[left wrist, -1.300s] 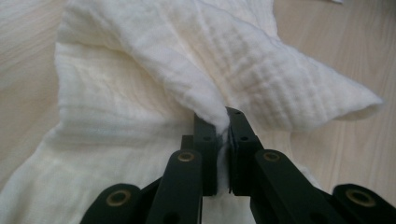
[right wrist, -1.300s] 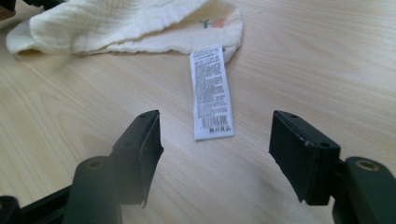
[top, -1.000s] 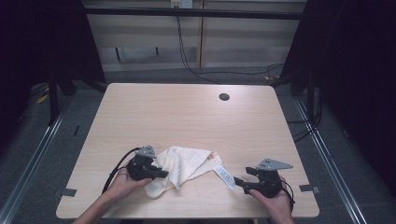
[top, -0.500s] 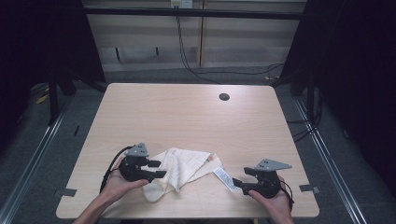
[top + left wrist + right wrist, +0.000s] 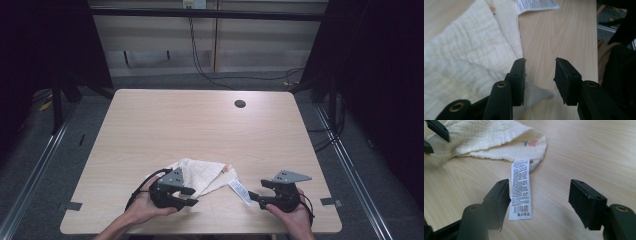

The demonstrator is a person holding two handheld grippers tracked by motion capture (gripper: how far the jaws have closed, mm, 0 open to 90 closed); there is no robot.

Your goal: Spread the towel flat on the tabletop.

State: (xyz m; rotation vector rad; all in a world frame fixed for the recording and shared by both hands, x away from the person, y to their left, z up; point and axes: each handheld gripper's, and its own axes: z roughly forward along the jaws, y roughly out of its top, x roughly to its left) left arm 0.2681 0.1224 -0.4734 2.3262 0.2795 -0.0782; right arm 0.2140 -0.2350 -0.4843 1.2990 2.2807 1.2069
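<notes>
One cream muslin cloth (image 5: 200, 172) lies on one wooden bench (image 5: 200, 125), near the bench's front edge. One white printed care label (image 5: 240, 191) hangs from the cloth's corner, flat on the bench beside it. Two hand-held grippers sit at the cloth's two sides: the left gripper (image 5: 186, 196) and the right gripper (image 5: 255, 196), each with two black jaws. One dark round hole (image 5: 240, 104) lies far behind the cloth.

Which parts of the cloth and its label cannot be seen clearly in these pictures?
- Cloth, high view: its near corner is hidden behind the left claw.
- Label, right gripper view: the small print is too fine to read.
- Label, left gripper view: cut off by the top edge.
- Cloth, left gripper view: cut off at the left edge.
</notes>
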